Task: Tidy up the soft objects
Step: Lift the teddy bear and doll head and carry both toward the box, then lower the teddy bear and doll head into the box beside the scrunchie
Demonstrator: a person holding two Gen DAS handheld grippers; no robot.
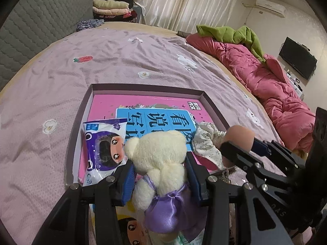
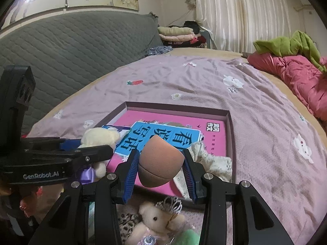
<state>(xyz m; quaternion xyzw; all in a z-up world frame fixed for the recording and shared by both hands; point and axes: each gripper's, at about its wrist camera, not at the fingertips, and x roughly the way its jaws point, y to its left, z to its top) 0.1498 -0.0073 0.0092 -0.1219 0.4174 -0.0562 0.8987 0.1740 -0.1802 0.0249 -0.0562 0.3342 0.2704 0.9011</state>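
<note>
Bedroom scene, both views: a bed (image 1: 143,65) under a lilac embroidered bedspread carries a shallow mauve cardboard box (image 1: 147,90) lined with a pink-and-blue picture book (image 1: 155,114).

Left hand-held gripper (image 1: 161,175): its blue ribbed pads pinch the torso of a cream plush bear in a purple satin dress (image 1: 161,163), held over the near end of the box. Right hand-held gripper (image 2: 161,173): its pads pinch a tan egg-shaped makeup sponge (image 2: 160,163), held above the near right part of the box, just beside the left tool.

Progress, as judged from the layout: sorting appears partly done. Already lying in the box are a purple-and-white packet of wipes with a cartoon face (image 1: 104,143) at the left side and a crumpled cream lace cloth (image 1: 208,143) at the right side. The bear and the sponge are held above the box and not yet set down. Still outside it, on the bedspread below the right tool, lie a second beige plush bear wearing a silver tiara (image 2: 157,218), a leopard-print fabric piece (image 2: 128,220) and a pale green soft item (image 2: 190,236).

Surroundings: a rumpled pink quilt (image 1: 276,89) with a green garment (image 1: 231,34) along the far right edge, folded clothes (image 1: 110,8) beyond the bed, and a grey quilted headboard (image 2: 71,47). Possible hindrance: the two tools crowd the same near end of the box, with the lace cloth under the sponge's likely landing place.
</note>
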